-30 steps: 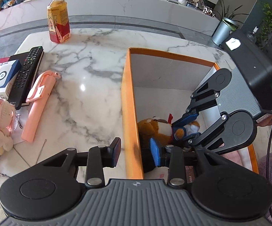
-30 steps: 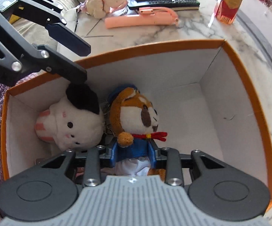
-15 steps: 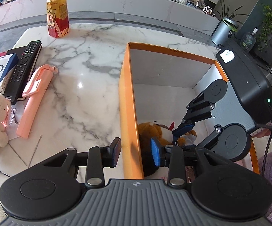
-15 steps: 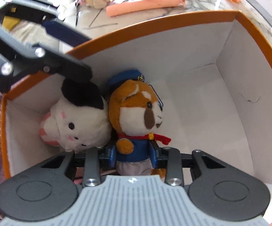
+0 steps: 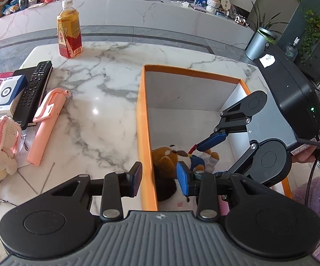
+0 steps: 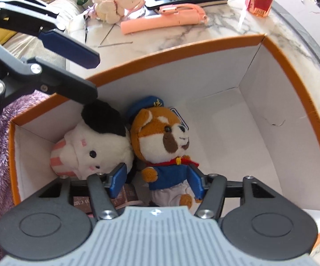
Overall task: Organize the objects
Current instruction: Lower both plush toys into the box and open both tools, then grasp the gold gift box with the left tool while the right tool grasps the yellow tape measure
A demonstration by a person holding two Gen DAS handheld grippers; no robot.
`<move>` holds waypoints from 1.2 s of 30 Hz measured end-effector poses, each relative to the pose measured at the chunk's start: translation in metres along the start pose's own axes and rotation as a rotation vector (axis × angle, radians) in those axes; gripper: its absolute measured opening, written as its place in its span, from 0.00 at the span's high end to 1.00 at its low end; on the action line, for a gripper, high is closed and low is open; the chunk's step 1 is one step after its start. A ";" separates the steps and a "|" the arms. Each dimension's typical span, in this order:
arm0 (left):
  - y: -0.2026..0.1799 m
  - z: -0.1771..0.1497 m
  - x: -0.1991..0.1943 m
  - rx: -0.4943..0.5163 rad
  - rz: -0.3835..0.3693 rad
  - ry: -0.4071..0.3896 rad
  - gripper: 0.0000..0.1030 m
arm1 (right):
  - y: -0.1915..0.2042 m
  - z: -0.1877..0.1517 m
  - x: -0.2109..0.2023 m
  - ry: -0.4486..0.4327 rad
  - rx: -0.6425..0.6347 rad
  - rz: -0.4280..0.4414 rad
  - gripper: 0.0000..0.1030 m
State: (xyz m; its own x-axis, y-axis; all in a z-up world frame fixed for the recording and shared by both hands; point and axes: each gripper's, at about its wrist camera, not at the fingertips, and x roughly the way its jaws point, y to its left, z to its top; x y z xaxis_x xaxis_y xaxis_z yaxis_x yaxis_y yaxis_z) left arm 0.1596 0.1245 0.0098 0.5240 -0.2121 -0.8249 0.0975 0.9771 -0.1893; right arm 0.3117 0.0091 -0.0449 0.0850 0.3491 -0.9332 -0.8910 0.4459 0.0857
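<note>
Orange-rimmed and white inside, the cardboard box [image 6: 277,51] on the marble table [image 5: 106,102] holds a brown plush bear in a blue sailor jacket and cap [image 6: 166,148], lying on the box floor touching a white plush animal with a black ear [image 6: 93,146]. The right gripper [image 6: 157,182] reaches down into the box; its jaws have just been opening, and the blue pads now stand off either side of the bear's jacket, so the toy is released. The left gripper [image 5: 160,178] straddles the box's near wall with its jaws partly apart, holding nothing. From the left wrist view the bear's lower half is hidden behind that wall, so whether it lies flat is hard to say. To finish this step well, the right gripper should lift straight up, keeping the pads clear of the red scarf and arms so nothing snags. Still out on the table are a pink folding stick [image 5: 45,124], a crocheted pink-and-white bunny [image 5: 1,141], a black remote control [image 5: 34,84] and a tea bottle [image 5: 69,33].
</note>
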 end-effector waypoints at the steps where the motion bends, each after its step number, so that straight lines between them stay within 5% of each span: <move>1: -0.002 0.000 -0.003 0.002 -0.001 -0.006 0.61 | 0.001 -0.001 -0.004 -0.012 0.004 -0.003 0.40; 9: -0.039 -0.008 -0.030 0.086 -0.046 -0.058 0.61 | 0.010 -0.013 -0.051 -0.133 0.114 -0.088 0.40; 21: -0.142 -0.027 -0.023 0.365 -0.178 -0.066 0.60 | 0.003 -0.160 -0.153 -0.350 0.487 -0.216 0.40; 28: -0.215 -0.054 -0.002 0.636 -0.190 -0.048 0.48 | 0.007 -0.246 -0.149 -0.381 0.668 -0.268 0.40; 36: -0.272 -0.092 0.058 0.992 -0.053 0.007 0.27 | 0.003 -0.287 -0.105 -0.303 0.697 -0.247 0.40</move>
State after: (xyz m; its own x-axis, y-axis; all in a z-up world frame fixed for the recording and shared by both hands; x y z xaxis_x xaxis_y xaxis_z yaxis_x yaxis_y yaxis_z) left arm 0.0853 -0.1553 -0.0355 0.4940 -0.2530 -0.8318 0.7861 0.5387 0.3030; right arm 0.1726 -0.2627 -0.0465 0.4499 0.3369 -0.8271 -0.3550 0.9173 0.1805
